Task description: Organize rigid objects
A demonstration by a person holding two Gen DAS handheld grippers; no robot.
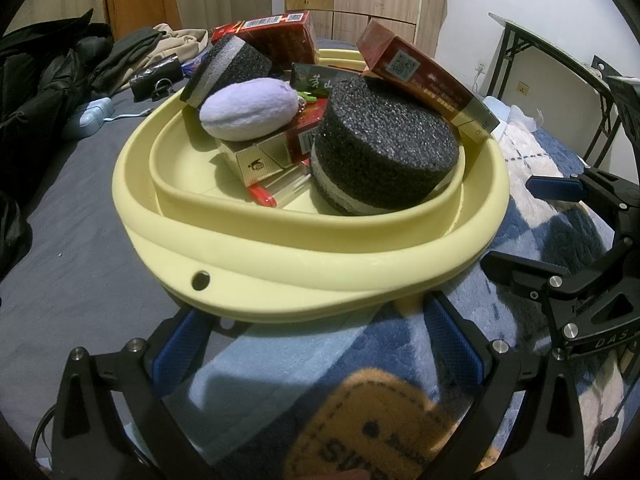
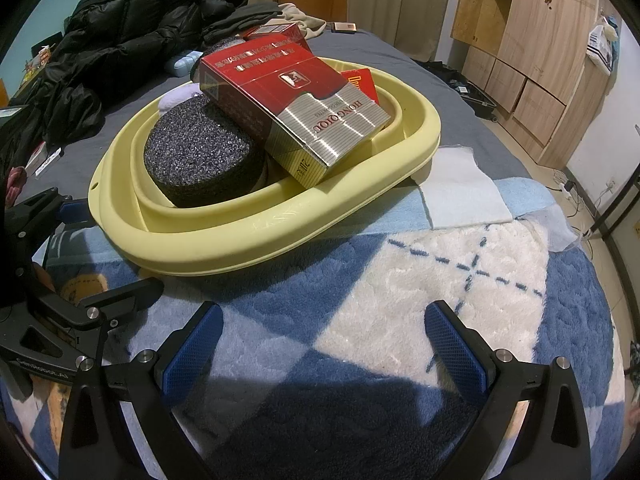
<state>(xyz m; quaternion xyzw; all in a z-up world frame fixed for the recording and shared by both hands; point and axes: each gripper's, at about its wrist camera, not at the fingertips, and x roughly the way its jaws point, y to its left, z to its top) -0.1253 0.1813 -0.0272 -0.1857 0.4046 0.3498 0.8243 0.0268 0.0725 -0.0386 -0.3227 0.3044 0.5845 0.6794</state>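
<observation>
While both of my tools hang back from the load, I read the left hand-held gripper [image 1: 316, 344] as spread wide and empty, its blue pads [image 1: 452, 340] just short of the near rim of the pale yellow collapsible plastic basin [image 1: 304, 276]; the right hand-held gripper [image 2: 324, 344] is equally wide and empty over the blue-and-white plush blanket [image 2: 440, 280] on the bed. Everything rigid already sits heaped in that basin: a round black foam puck [image 1: 384, 140], a second black foam puck [image 1: 232, 68] behind it, a lilac plush oval [image 1: 248, 108] and a gold-and-red carton [image 1: 264, 156]. My worry is the long red-and-silver cigarette carton [image 2: 296, 108], which lies tilted across the near puck with one end overhanging the basin's rim. I judge that nudging or lifting the soft-walled basin could flex it and let that carton slide off onto the blanket.
</observation>
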